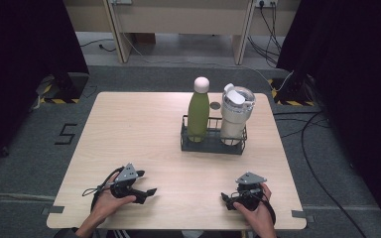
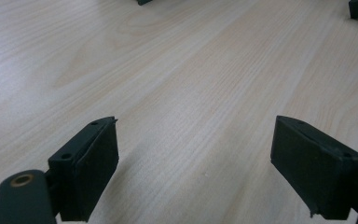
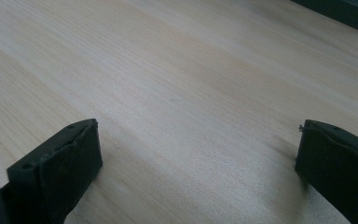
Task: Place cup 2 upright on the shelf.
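Near the table's front edge at the left, a hand holds my left gripper (image 1: 150, 192), whose jaws point right. In the left gripper view the left gripper (image 2: 196, 121) stands open over bare wood, with nothing between its black jaws. At the front right, a hand holds my right gripper (image 1: 226, 199), jaws pointing left. The right gripper (image 3: 198, 124) is also open, with only tabletop between its jaws. Neither gripper touches the rack or the bottles.
A dark wire rack (image 1: 212, 145) sits on the light wooden table (image 1: 129, 129), right of centre and towards the back. In it stand a green bottle (image 1: 198, 111) with a white cap and a white lidded tumbler (image 1: 235, 115). Cables lie on the floor at the right.
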A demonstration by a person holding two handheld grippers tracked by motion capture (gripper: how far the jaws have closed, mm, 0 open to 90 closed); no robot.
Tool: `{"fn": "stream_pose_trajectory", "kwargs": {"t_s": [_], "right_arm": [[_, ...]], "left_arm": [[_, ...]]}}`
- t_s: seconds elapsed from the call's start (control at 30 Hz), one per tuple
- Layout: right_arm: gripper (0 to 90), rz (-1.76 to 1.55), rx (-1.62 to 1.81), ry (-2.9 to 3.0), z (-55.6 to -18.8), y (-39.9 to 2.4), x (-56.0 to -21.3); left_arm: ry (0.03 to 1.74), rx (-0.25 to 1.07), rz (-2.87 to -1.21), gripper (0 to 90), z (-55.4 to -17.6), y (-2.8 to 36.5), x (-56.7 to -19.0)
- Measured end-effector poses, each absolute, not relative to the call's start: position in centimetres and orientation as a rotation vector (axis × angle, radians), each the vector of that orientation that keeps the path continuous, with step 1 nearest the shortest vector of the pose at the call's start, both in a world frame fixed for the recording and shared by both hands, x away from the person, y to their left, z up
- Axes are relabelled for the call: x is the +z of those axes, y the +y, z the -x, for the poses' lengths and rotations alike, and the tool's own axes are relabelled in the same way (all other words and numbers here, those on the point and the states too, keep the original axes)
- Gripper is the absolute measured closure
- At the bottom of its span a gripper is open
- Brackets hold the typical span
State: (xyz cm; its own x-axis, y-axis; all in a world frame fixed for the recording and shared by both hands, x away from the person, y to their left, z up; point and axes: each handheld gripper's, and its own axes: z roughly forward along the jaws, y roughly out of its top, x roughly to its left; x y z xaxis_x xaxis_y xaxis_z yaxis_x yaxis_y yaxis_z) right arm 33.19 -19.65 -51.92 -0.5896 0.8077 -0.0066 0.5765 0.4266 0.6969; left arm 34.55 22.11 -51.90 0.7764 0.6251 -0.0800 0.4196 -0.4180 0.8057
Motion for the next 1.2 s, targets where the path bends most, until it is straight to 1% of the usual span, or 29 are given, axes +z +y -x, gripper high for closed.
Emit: {"fn": "stream_pose_trajectory", "kwargs": {"t_s": [0.13, 0.43, 0.63, 0.73, 0.87, 0.93, 1.2], "right_arm": [[0.5, -1.187, 0.947, 2.345, -33.2, -19.6, -51.9], [0.5, -1.187, 0.947, 2.345, -33.2, -19.6, -51.9], [0.5, -1.187, 0.947, 2.345, -33.2, -19.6, -51.9], [0.5, -1.187, 0.947, 2.345, -33.2, -19.6, -51.9], [0.5, -1.187, 0.947, 2.345, -33.2, -19.6, -51.9], [0.5, -1.187, 0.946, 2.344, -33.2, -19.6, -51.9], [0.4, -1.188, 0.945, 2.343, -33.2, -19.6, -51.9]], "left_arm": [[0.776, 0.296, -2.084, 14.8, -34.1, 22.3, -52.0], [0.806, 0.303, -2.055, 14.8, -33.3, 23.1, -52.1], [0.845, 0.33, -2.085, 14.8, -33.1, 23.6, -52.2], [0.847, 0.348, -2.156, 15.0, -33.0, 23.5, -52.4], [0.843, 0.355, -2.159, 13.9, -32.7, 23.3, -52.4], [0.839, 0.353, -2.159, 12.9, -32.6, 23.2, -52.4], [0.791, 0.316, -2.208, 1.4, -32.7, 23.0, -52.5]]}}
